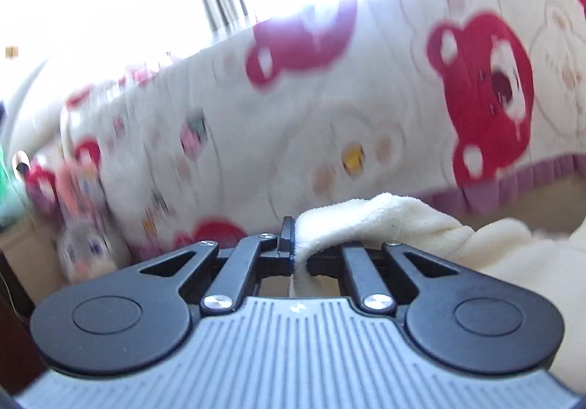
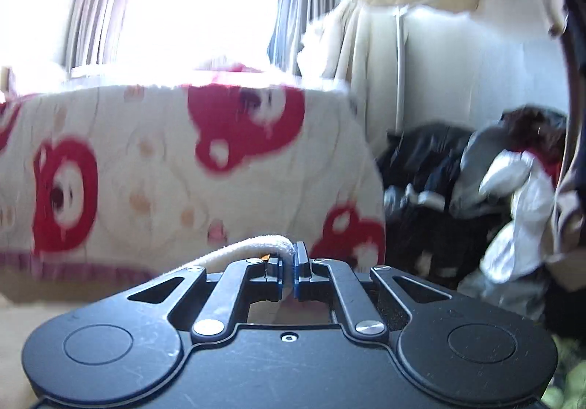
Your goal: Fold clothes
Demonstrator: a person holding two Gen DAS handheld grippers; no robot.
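A cream fleece garment (image 1: 384,222) hung between both claws: the left gripper (image 1: 293,244) pinched one edge, the fabric trailing rightward, and the right gripper (image 2: 291,258) pinched another, the fabric trailing leftward. Just beyond stood a bear-print quilted bed (image 1: 293,108); a heap of dark and white clothes (image 2: 476,189) lay beside it.

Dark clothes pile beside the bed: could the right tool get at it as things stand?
Probably not yet. The right tool is shut on the cream garment, so it is occupied. The dark clothes pile lies ahead to its right with nothing visibly between them.
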